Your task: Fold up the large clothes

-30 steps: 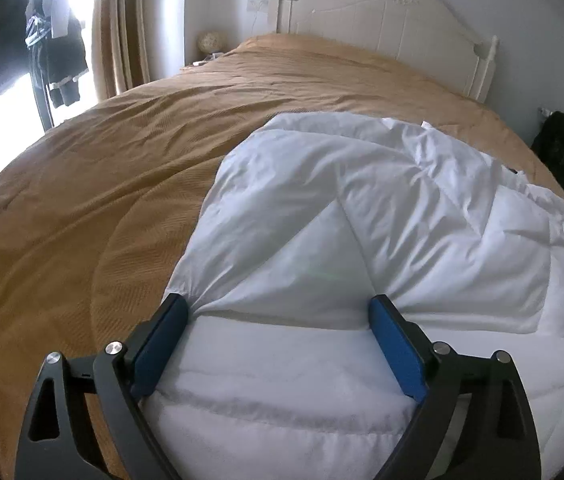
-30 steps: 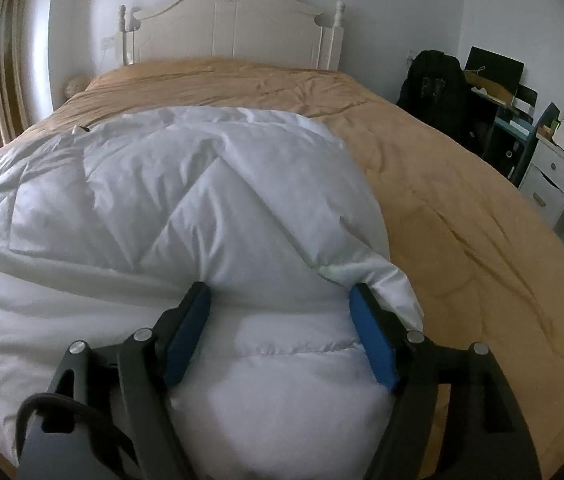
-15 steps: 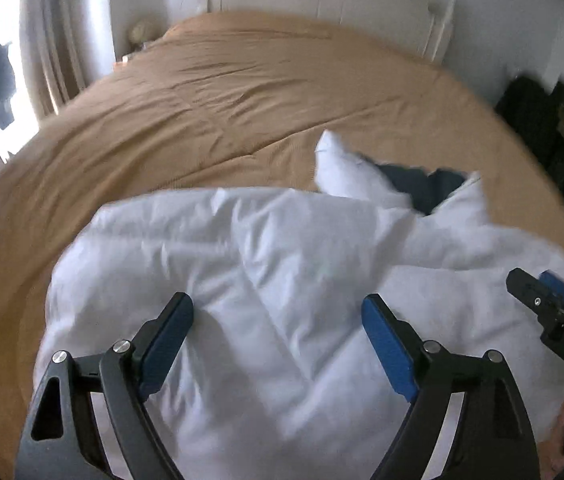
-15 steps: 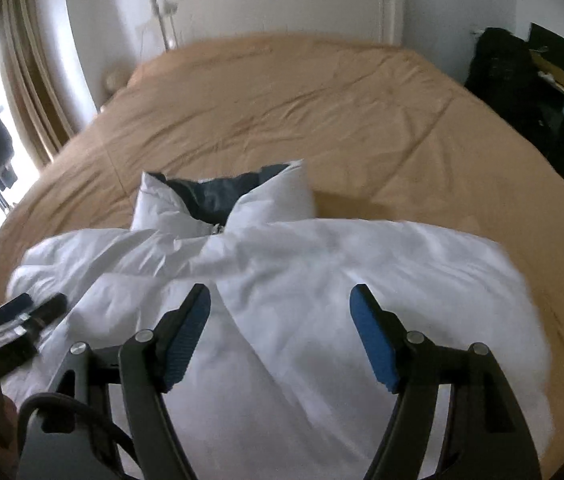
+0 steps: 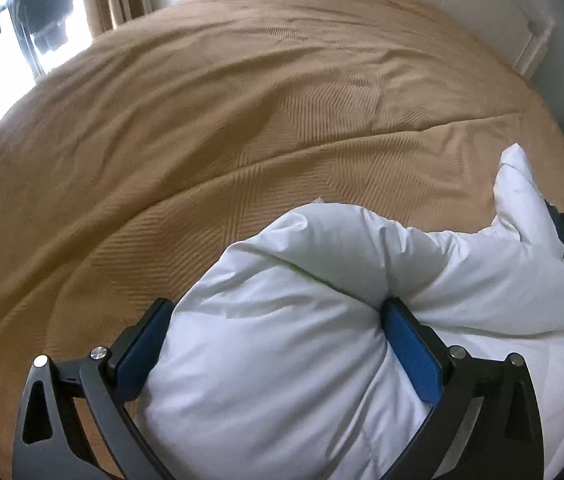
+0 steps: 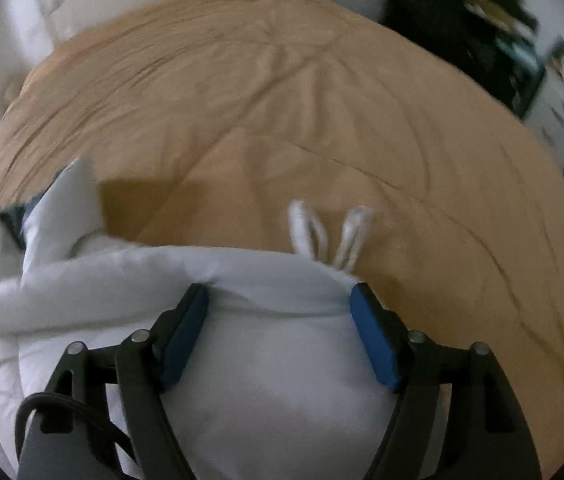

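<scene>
Two grippers work a white puffer jacket [image 5: 282, 352] at the near edge of the tan bedspread [image 5: 242, 120]. Left gripper [image 5: 274, 344]: jaws have just been opening, very wide, a puffy fold bulging between the blue pads; grip or mere contact, cannot tell. Right gripper [image 6: 278, 332]: jaws spread, jacket edge filling the gap, pads touching fabric; grip uncertain. Collar with dark lining [image 6: 14, 216] lies far left. Two white cord loops [image 6: 330, 236] stick out beyond the right gripper.
</scene>
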{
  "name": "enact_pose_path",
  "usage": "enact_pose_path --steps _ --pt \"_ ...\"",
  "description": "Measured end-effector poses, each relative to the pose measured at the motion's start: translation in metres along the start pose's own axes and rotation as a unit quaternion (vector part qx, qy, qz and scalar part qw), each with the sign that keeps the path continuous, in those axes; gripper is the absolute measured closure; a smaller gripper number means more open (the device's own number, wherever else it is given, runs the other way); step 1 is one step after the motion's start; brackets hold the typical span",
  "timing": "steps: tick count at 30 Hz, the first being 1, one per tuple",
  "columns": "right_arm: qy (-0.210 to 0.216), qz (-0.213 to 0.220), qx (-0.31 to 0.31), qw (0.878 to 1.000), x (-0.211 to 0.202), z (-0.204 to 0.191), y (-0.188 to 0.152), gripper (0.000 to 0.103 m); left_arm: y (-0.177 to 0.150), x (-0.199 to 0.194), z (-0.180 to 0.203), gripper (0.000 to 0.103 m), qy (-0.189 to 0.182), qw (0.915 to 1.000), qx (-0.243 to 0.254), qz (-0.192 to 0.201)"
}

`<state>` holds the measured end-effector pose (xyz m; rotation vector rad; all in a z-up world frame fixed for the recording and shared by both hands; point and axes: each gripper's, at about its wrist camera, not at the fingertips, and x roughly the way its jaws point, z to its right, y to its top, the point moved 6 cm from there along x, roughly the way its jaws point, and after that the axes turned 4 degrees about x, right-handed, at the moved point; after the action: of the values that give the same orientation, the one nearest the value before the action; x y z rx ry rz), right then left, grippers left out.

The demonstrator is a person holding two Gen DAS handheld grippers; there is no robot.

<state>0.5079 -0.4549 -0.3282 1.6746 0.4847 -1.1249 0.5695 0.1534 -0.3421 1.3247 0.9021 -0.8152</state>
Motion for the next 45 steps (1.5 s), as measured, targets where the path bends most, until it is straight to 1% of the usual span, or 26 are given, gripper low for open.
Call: enact_pose_path --steps 2,3,4,6,7,8,10,12,13,15,16,18,19,20,22,23,25,28,30,31,33,34,35,38,41,45 --pt "0.002 0.02 -0.003 1.0 -0.016 -0.002 0.003 0.032 0.0 -0.03 0.013 0.023 0.019 0.9979 0.047 0.041" --pt "0.012 0.045 -0.01 0.999 -0.033 -0.004 0.0 0.032 -0.002 -0.049 0.023 0.024 0.024 0.9954 0.065 0.066" --pt "0.041 0.08 -0.021 0.996 -0.058 -0.01 -0.006 0.032 -0.007 -0.07 0.031 0.024 0.014 0.9924 0.077 0.095" --pt "0.087 0.128 -0.051 0.987 -0.101 -0.022 -0.028 0.032 -0.028 -0.115 0.046 0.022 -0.033 0.9843 0.091 0.148" --pt "0.102 0.157 -0.085 0.979 -0.127 -0.032 -0.05 0.032 -0.042 -0.131 0.052 0.019 -0.046 0.9808 0.097 0.163" --pt "0.103 0.169 -0.102 0.975 -0.137 -0.035 -0.062 0.032 -0.054 -0.139 0.058 0.014 -0.055 0.9789 0.106 0.166" --pt "0.109 0.185 -0.153 0.965 -0.157 -0.045 -0.104 0.031 -0.074 -0.139 0.064 0.011 -0.071 0.9772 0.113 0.165" --pt "0.094 0.181 -0.182 0.962 -0.153 -0.046 -0.139 0.031 -0.09 -0.116 0.064 0.011 -0.06 0.9801 0.127 0.14" --pt "0.085 0.171 -0.188 0.963 -0.141 -0.042 -0.143 0.031 -0.095 -0.097 0.061 0.011 -0.042 0.9821 0.135 0.125" --pt "0.057 0.133 -0.182 0.973 -0.111 -0.026 -0.151 0.03 -0.098 -0.077 0.048 0.008 -0.037 0.9816 0.132 0.133" --pt "0.071 0.135 -0.163 0.975 -0.101 -0.013 -0.149 0.029 -0.097 -0.075 0.037 0.005 -0.029 0.9839 0.115 0.134" --pt "0.059 0.141 -0.146 0.978 -0.094 0.002 -0.139 0.028 -0.089 -0.076 0.021 0.005 -0.031 0.99 0.078 0.114" --pt "0.063 0.127 -0.136 0.981 -0.094 0.006 -0.134 0.028 -0.086 -0.081 0.012 0.008 -0.029 0.9922 0.064 0.104" --pt "0.063 0.12 -0.131 0.982 -0.096 0.007 -0.134 0.028 -0.086 -0.092 0.0 0.008 -0.035 0.9936 0.042 0.099" --pt "0.066 0.113 -0.11 0.985 -0.112 0.008 -0.131 0.026 -0.094 -0.114 -0.019 0.007 -0.076 0.9927 -0.001 0.094" --pt "0.084 0.116 -0.102 0.985 -0.124 0.006 -0.133 0.026 -0.104 -0.129 -0.033 0.005 -0.118 0.9888 -0.036 0.084" --pt "0.117 0.124 -0.094 0.981 -0.145 -0.003 -0.142 0.026 -0.128 -0.149 -0.053 0.001 -0.169 0.9792 -0.086 0.072" --pt "0.149 0.121 -0.103 0.976 -0.152 -0.02 -0.156 0.023 -0.171 -0.161 -0.072 0.001 -0.223 0.9584 -0.167 0.062" --pt "0.141 0.105 -0.115 0.978 -0.134 -0.032 -0.161 0.023 -0.193 -0.146 -0.066 0.001 -0.261 0.9416 -0.21 0.034" --pt "0.134 0.086 -0.116 0.98 -0.118 -0.034 -0.166 0.023 -0.199 -0.134 -0.064 0.001 -0.277 0.9332 -0.229 0.016" --pt "0.134 0.088 -0.11 0.981 -0.105 -0.032 -0.167 0.022 -0.215 -0.104 -0.053 0.001 -0.306 0.9134 -0.266 -0.038" --pt "0.133 0.094 -0.112 0.98 -0.103 -0.031 -0.166 0.022 -0.214 -0.095 -0.048 0.001 -0.312 0.9082 -0.275 -0.046" --pt "0.129 0.095 -0.116 0.98 -0.101 -0.031 -0.165 0.021 -0.209 -0.092 -0.046 0.001 -0.305 0.9113 -0.274 -0.034" --pt "0.129 0.092 -0.116 0.981 -0.097 -0.031 -0.161 0.021 -0.188 -0.093 -0.029 0.001 -0.31 0.9183 -0.246 0.0" --pt "0.127 0.094 -0.12 0.98 -0.1 -0.029 -0.163 0.021 -0.17 -0.083 -0.008 0.001 -0.336 0.9097 -0.243 -0.004" --pt "0.124 0.094 -0.123 0.98 -0.1 -0.029 -0.165 0.021 -0.147 -0.058 0.012 0.001 -0.339 0.9043 -0.259 -0.009"
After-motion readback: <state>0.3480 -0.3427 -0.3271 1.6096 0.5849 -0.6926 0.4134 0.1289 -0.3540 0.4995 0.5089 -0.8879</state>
